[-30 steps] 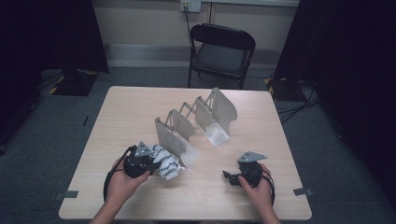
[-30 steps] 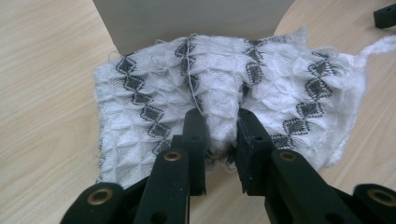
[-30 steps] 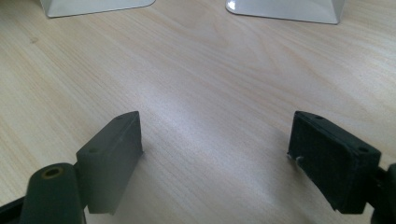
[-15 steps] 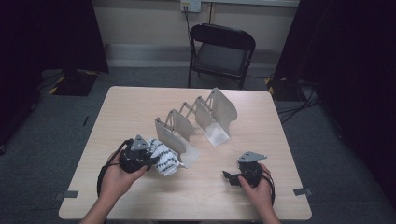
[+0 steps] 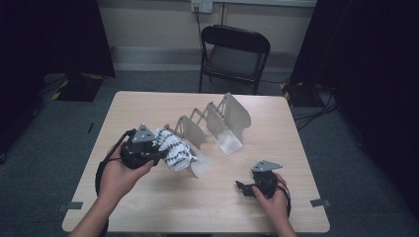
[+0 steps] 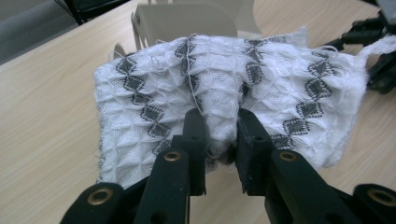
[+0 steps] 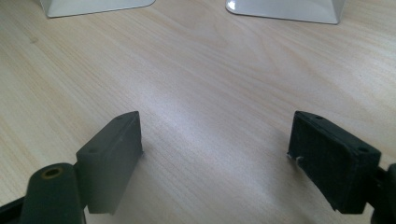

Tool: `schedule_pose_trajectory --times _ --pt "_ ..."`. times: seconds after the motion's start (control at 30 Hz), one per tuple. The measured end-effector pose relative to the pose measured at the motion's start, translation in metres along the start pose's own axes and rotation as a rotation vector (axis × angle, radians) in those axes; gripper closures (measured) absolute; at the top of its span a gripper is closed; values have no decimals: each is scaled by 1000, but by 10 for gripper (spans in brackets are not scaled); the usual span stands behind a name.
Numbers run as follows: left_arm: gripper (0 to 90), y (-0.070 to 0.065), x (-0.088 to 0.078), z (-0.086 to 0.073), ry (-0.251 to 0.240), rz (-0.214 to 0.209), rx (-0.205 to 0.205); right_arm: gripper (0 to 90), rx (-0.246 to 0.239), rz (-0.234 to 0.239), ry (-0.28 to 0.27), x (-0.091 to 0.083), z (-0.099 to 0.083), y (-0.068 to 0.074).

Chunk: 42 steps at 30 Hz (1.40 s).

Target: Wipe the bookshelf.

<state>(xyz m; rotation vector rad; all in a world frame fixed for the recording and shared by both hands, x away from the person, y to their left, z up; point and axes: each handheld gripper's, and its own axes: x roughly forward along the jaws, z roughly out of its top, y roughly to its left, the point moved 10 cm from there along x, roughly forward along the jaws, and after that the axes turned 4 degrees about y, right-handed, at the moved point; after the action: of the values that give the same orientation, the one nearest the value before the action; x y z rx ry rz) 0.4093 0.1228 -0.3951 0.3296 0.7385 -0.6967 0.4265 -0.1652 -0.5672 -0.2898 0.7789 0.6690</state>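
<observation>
A metal divider rack with upright plates stands in the middle of the wooden table — at least four plates can be counted, and the slots between them hold nothing that can be seen. One white cloth with a dark diamond pattern hangs at the rack's near end, just in front of the nearest plate; whether it touches that plate cannot be told. The left gripper holds this cloth: in the left gripper view its jaws stand narrow, pinching a bunched fold of the fabric between the pads, with the rack just behind it. The right gripper rests on the table near the rack's right side, well apart from the cloth — its jaws gape wide over bare wood, holding nothing. One black folding chair stands beyond the table. Two grippers, one cloth, one rack.
</observation>
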Motion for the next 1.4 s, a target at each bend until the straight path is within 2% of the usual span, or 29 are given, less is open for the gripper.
schedule_pose_trajectory --times 0.03,0.13,0.2,0.23,0.27,0.37,0.43,0.47,0.5,0.53,0.57,0.7,0.73,0.77,0.83,0.93,1.17,1.3,1.4 --pt "759 -1 3 2 -5 3 -7 166 0 0 0 0 0 0" --pt "759 -3 11 0 21 3 3 166 0 0 0 0 0 0" --pt "759 -7 27 -8 32 -13 -11 166 0 0 0 0 0 0" --pt "759 -7 27 -8 32 -13 -11 166 0 0 0 0 0 0" --pt "759 -9 34 -13 41 -23 -21 166 0 0 0 0 0 0" --pt "759 -13 43 -19 68 -26 -6 165 -2 2 -1 0 0 0" --pt "759 -16 51 -21 61 -33 -15 166 -3 3 0 0 0 0" --pt "759 -16 54 -24 73 -30 -7 165 -3 3 0 0 0 0" --pt "759 -17 58 -26 73 -32 -20 165 -3 3 0 0 0 0" --pt "759 -16 61 -29 88 -32 -5 165 -3 3 0 0 0 0" --pt "759 -19 65 -31 81 -39 -27 165 -3 3 1 0 0 0" --pt "759 -20 75 -42 106 -40 -31 165 -4 4 0 0 0 0" --pt "759 -19 83 -48 116 -38 -24 165 -4 5 1 0 0 0" --pt "759 -21 87 -51 118 -41 -38 165 -4 5 1 0 0 0" --pt "759 -20 90 -55 131 -40 -31 165 -4 5 0 1 0 0" --pt "758 -21 102 -67 152 -45 -53 165 -4 6 0 1 0 0" --pt "758 -24 120 -84 200 -50 -61 165 -4 5 0 1 0 0" --pt "758 -25 126 -88 207 -52 -61 165 -4 5 0 1 0 0" --pt "758 -25 126 -90 220 -42 -46 165 -4 5 0 0 0 0"
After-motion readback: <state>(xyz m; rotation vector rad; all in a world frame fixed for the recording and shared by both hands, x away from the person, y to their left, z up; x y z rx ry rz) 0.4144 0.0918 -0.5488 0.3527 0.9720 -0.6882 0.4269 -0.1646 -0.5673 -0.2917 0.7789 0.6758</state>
